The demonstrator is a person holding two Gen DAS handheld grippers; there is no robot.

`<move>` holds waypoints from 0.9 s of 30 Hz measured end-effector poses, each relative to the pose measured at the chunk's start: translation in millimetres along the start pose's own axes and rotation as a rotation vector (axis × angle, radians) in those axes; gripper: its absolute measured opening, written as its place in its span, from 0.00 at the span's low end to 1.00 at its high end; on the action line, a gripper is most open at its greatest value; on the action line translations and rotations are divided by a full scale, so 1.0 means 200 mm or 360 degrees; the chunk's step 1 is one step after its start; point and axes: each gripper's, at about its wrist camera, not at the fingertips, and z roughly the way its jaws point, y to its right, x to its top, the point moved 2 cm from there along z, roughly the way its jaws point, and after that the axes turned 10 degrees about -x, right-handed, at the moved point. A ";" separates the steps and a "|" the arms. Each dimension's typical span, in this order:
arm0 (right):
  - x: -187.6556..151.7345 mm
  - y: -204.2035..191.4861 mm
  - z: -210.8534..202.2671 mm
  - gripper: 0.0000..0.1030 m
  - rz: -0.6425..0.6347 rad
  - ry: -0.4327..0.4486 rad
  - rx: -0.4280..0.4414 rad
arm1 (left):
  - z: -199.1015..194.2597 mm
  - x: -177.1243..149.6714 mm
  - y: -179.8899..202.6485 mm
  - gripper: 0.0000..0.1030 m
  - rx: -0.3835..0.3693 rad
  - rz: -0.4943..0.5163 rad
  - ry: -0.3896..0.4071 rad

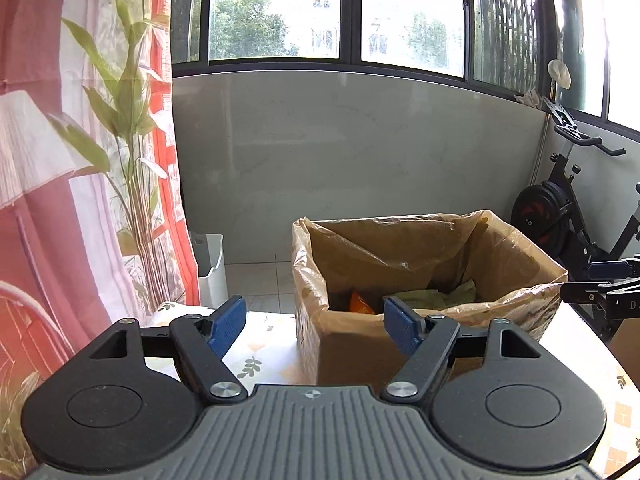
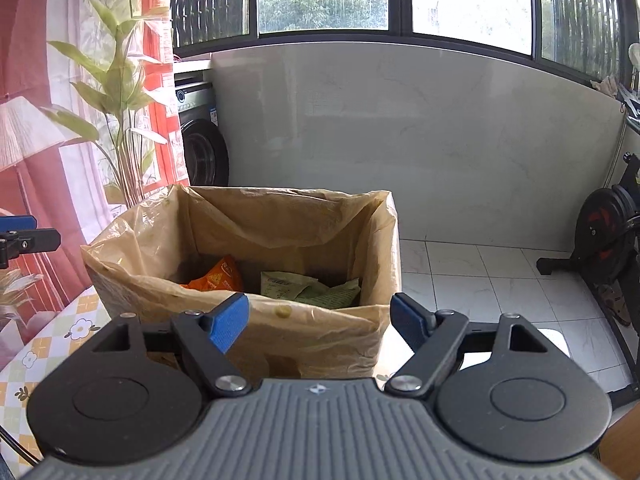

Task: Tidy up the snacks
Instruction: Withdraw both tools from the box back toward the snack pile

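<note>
Facing the lined box [image 2: 248,240], right view alone: washing machine [image 2: 202,136].

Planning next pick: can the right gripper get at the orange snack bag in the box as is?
Probably yes: right gripper is open and empty, the lined box is open-topped, and the orange bag lies uncovered inside, past the near wall.

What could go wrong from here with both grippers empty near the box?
The liner drapes loosely over the box rim, so a finger could snag it. The box stands near the table edge on the right wrist view; a nudge might shift it off. The packets lie deep, making reach awkward.
</note>
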 end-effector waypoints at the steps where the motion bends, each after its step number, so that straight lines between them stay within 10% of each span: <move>1: -0.03 0.00 -0.02 0.78 -0.0004 0.0010 0.0008 | -0.03 -0.03 -0.01 0.83 0.0015 -0.0016 0.0003; 13: -0.50 -0.10 -0.11 0.84 -0.0116 0.0052 -0.0039 | -0.21 -0.39 -0.04 0.90 -0.0024 -0.0264 0.0059; 27: -0.97 -0.12 -0.03 0.74 -0.0136 -0.0100 -0.0037 | -0.20 -0.70 0.07 0.90 -0.0014 -0.0146 -0.0015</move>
